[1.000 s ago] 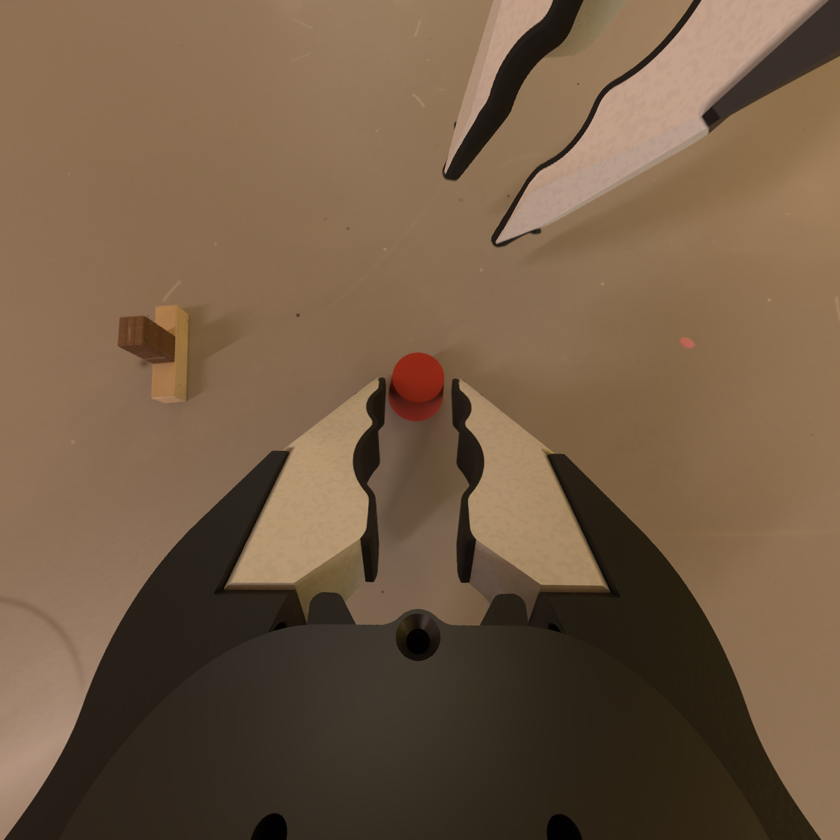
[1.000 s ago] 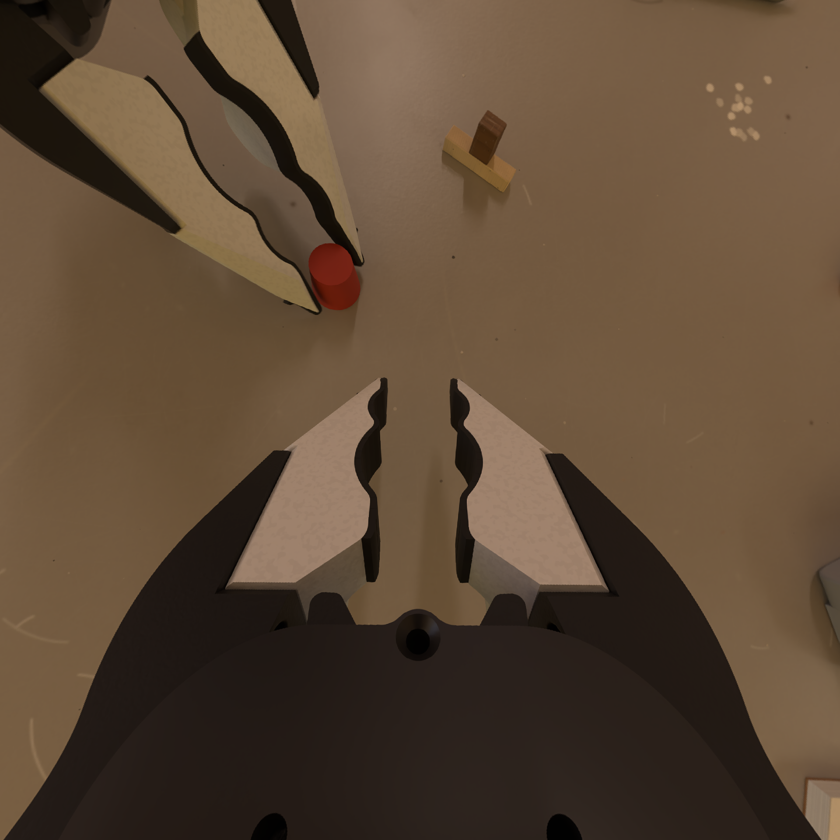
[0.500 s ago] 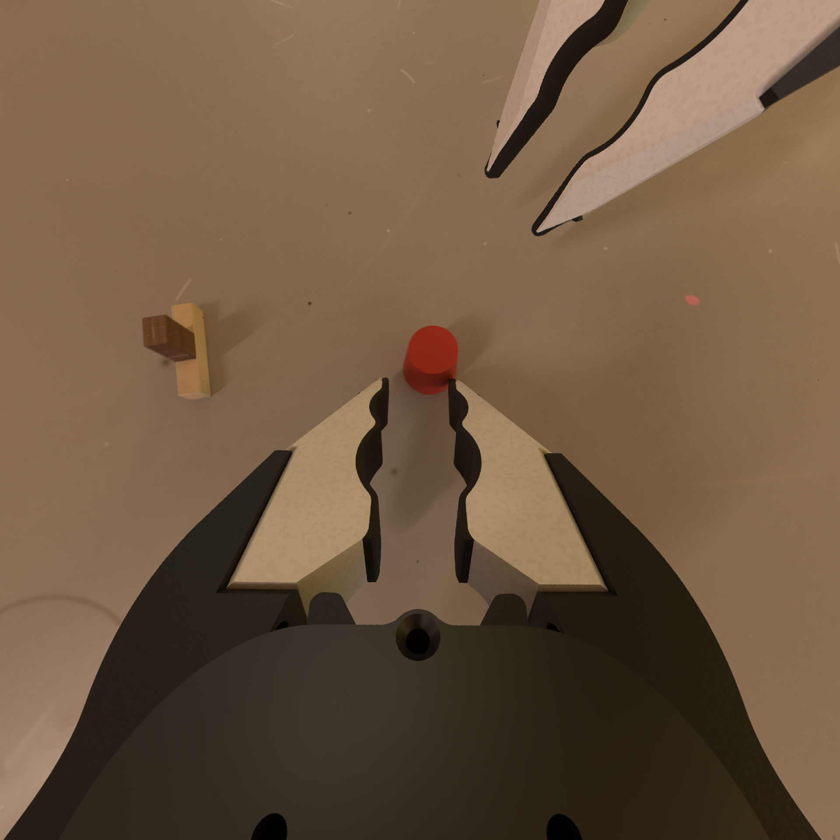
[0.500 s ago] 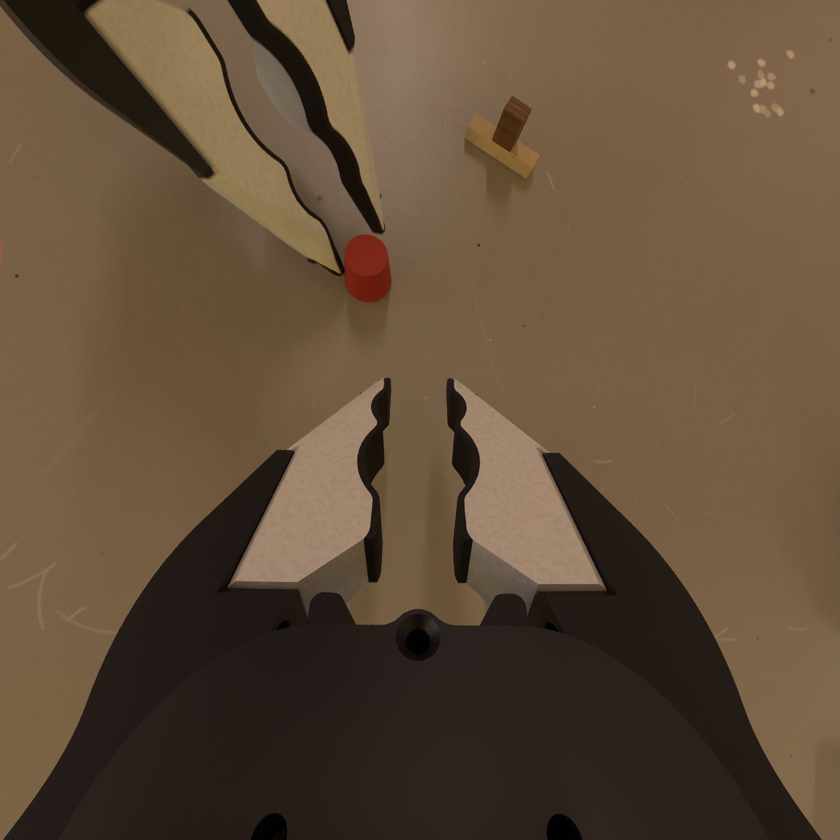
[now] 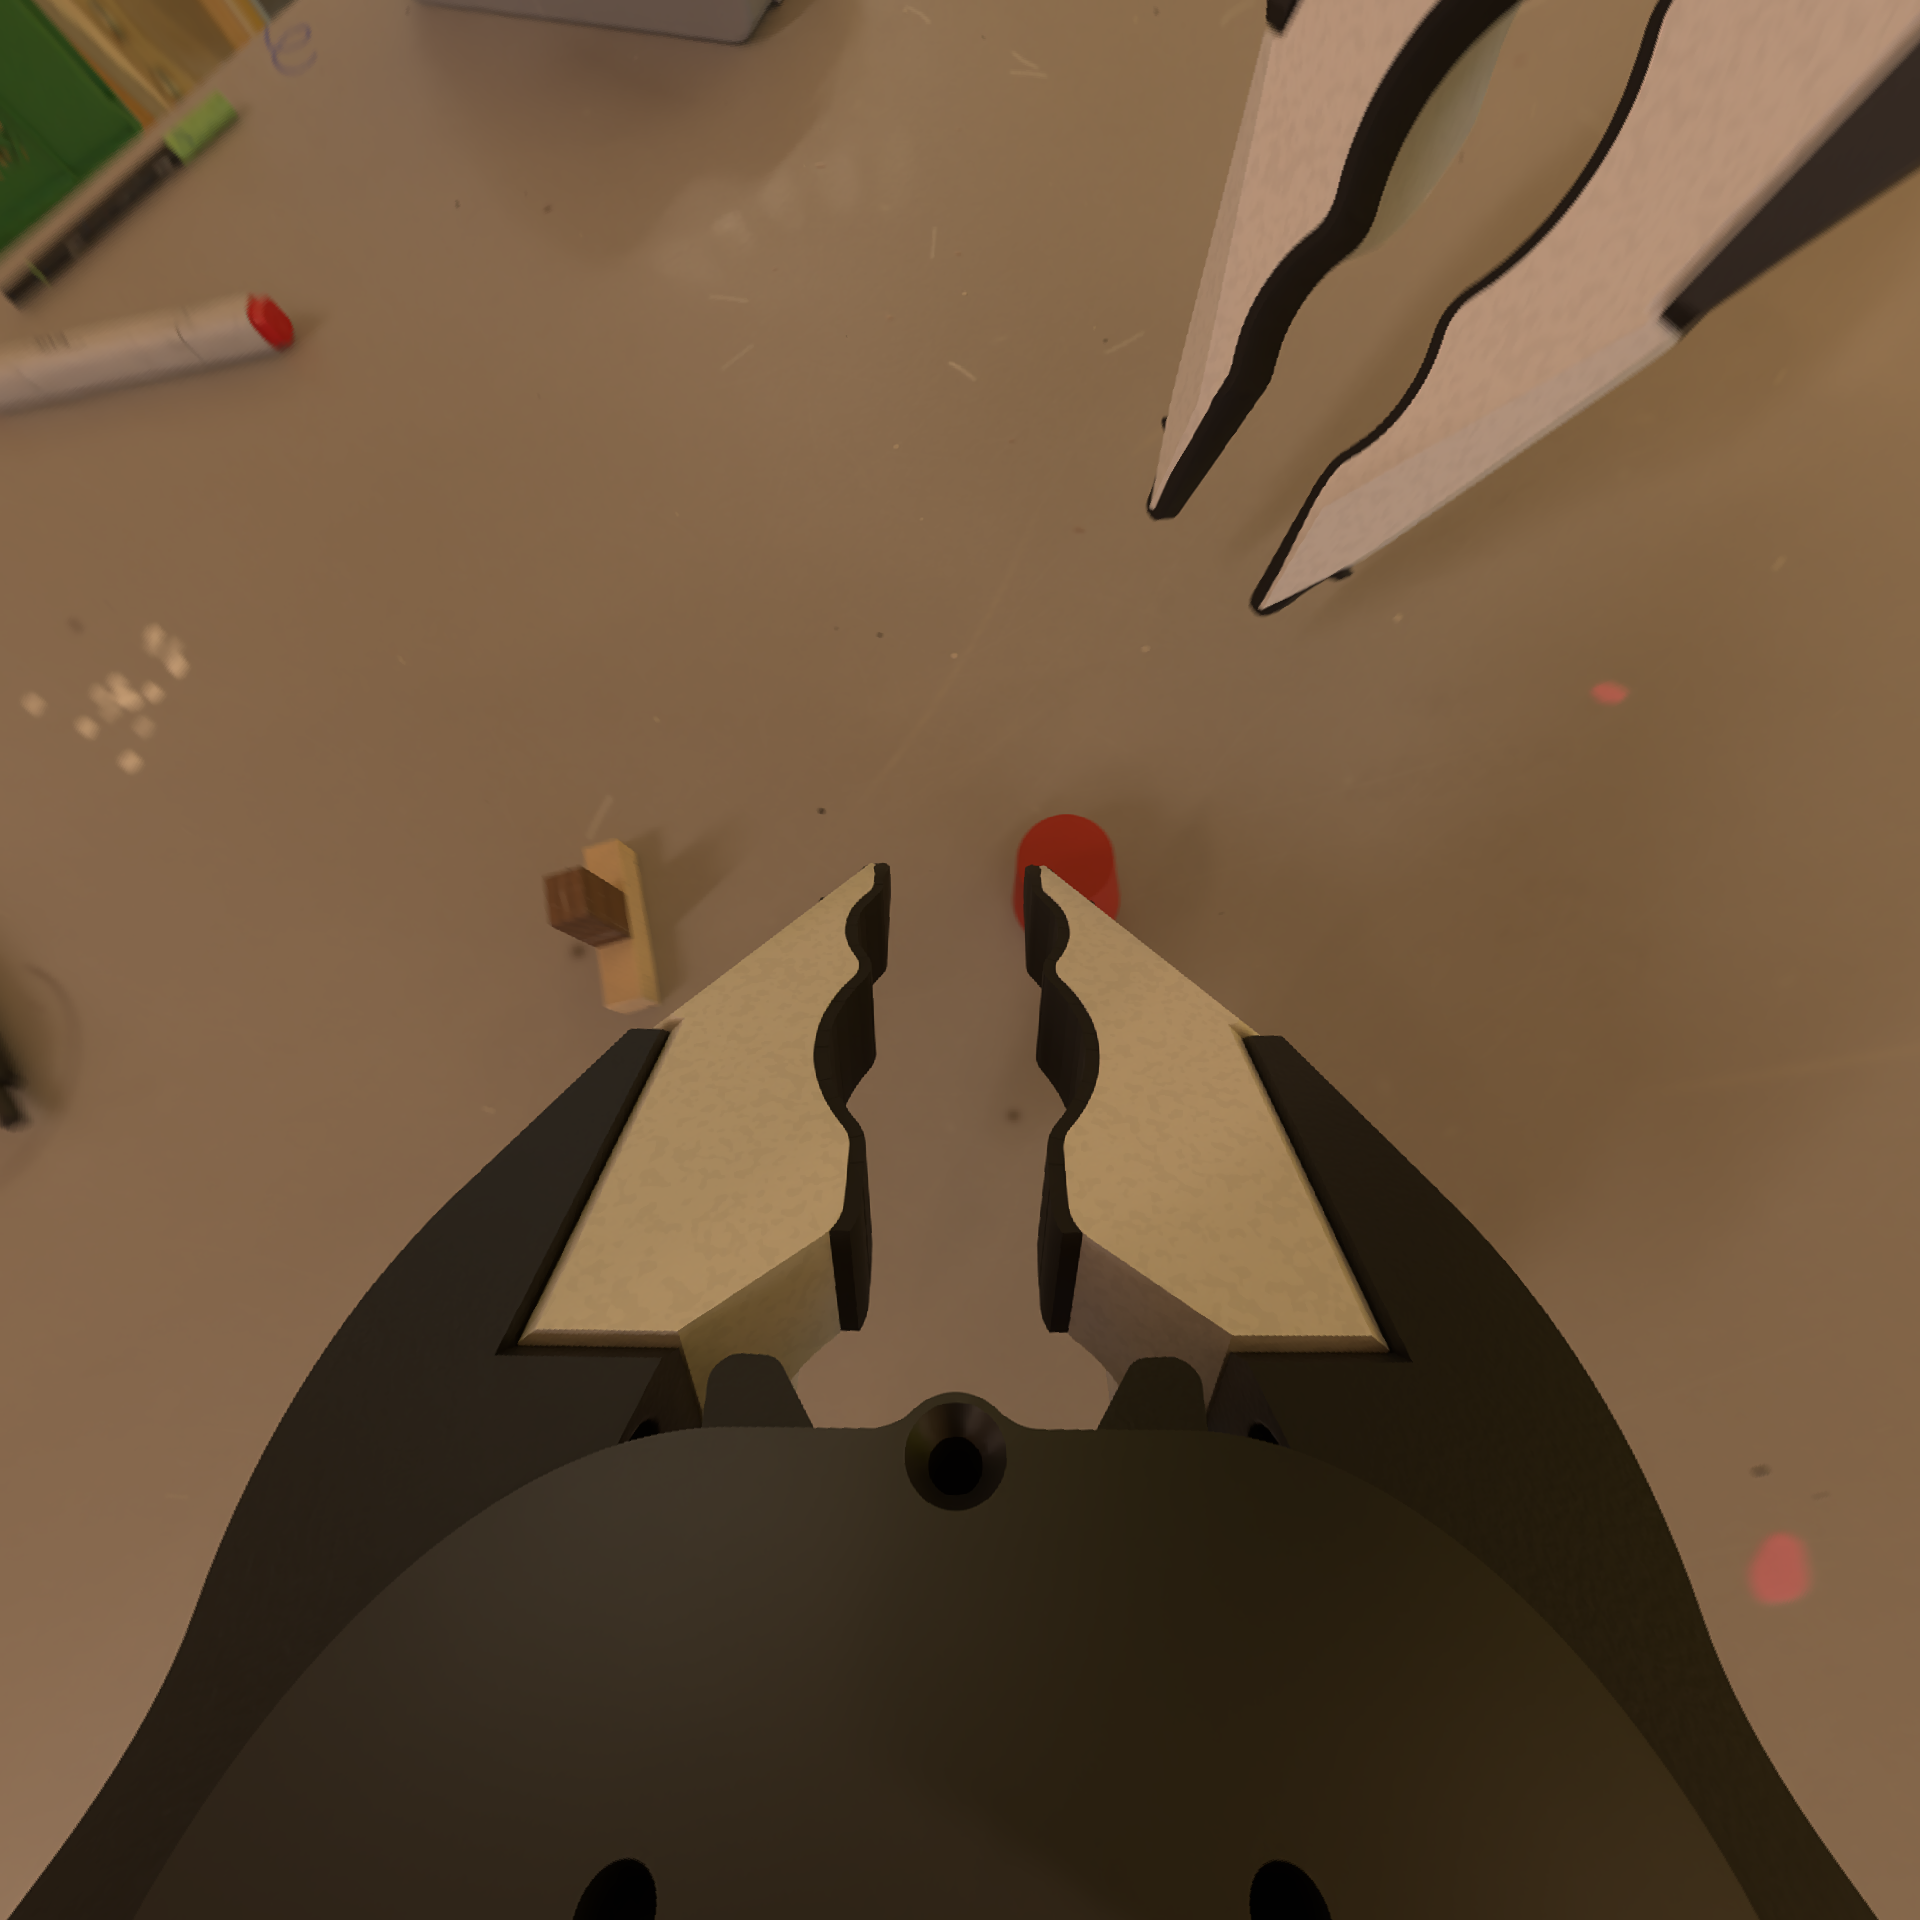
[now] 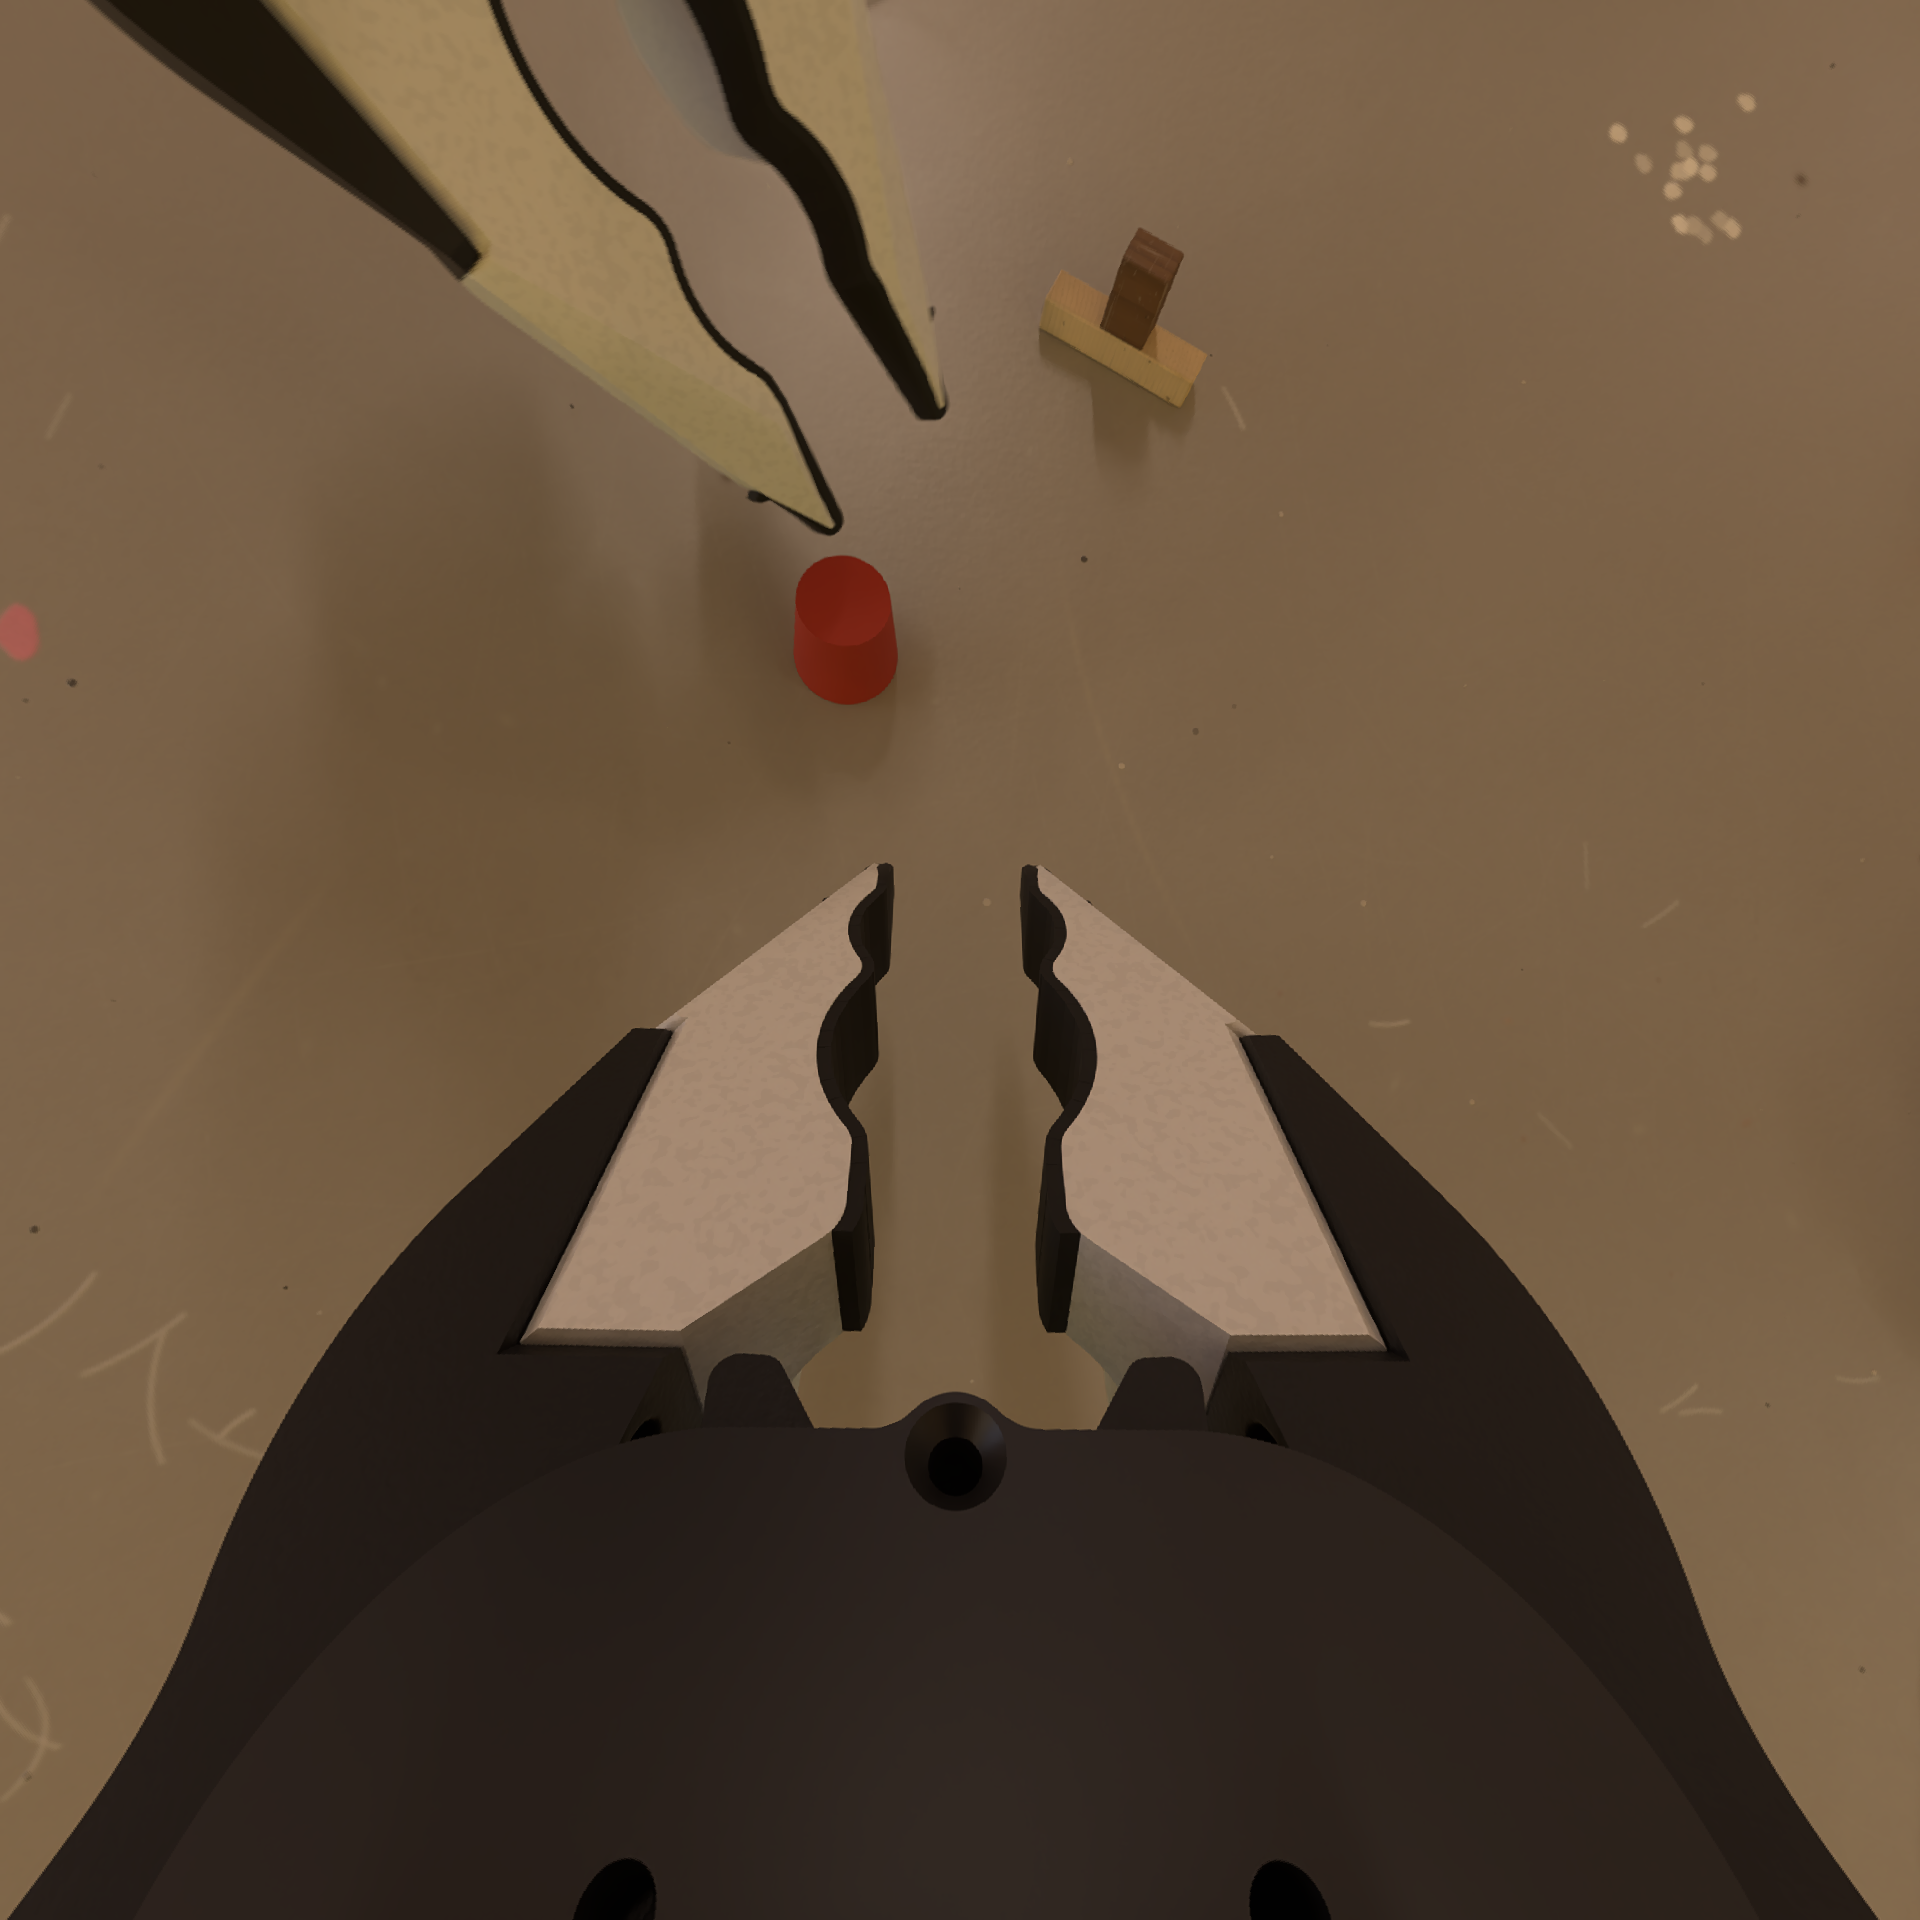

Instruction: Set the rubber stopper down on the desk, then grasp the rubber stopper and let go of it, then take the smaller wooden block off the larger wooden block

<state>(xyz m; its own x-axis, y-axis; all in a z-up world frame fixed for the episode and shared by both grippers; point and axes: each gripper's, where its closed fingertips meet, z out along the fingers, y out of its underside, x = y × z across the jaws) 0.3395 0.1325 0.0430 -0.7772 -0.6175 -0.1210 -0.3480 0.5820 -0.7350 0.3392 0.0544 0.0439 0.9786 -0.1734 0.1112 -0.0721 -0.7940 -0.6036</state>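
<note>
The red rubber stopper (image 5: pixel 1070 862) stands on the tan desk (image 5: pixel 727 520), partly behind my left gripper's right fingertip; it also shows in the right wrist view (image 6: pixel 844 642). My left gripper (image 5: pixel 956 883) is open and empty, raised above the desk, with the stopper off to its right. The small dark wooden block (image 5: pixel 585 904) stands on the larger pale block (image 5: pixel 627 928) to its left; both show in the right wrist view, the dark block (image 6: pixel 1141 289) on the pale block (image 6: pixel 1127 341). My right gripper (image 6: pixel 956 883) is open and empty, short of the stopper.
A white marker with a red cap (image 5: pixel 145 348), a green book (image 5: pixel 52 135) and a grey box edge (image 5: pixel 623 16) lie at the far left and back. Pale crumbs (image 5: pixel 120 696) are scattered left of the blocks. The other gripper (image 5: pixel 1455 312) hangs at upper right.
My left gripper has let go of the stopper, risen and shifted left toward the blocks. The stopper stays standing on the desk. My right gripper has pulled back a little.
</note>
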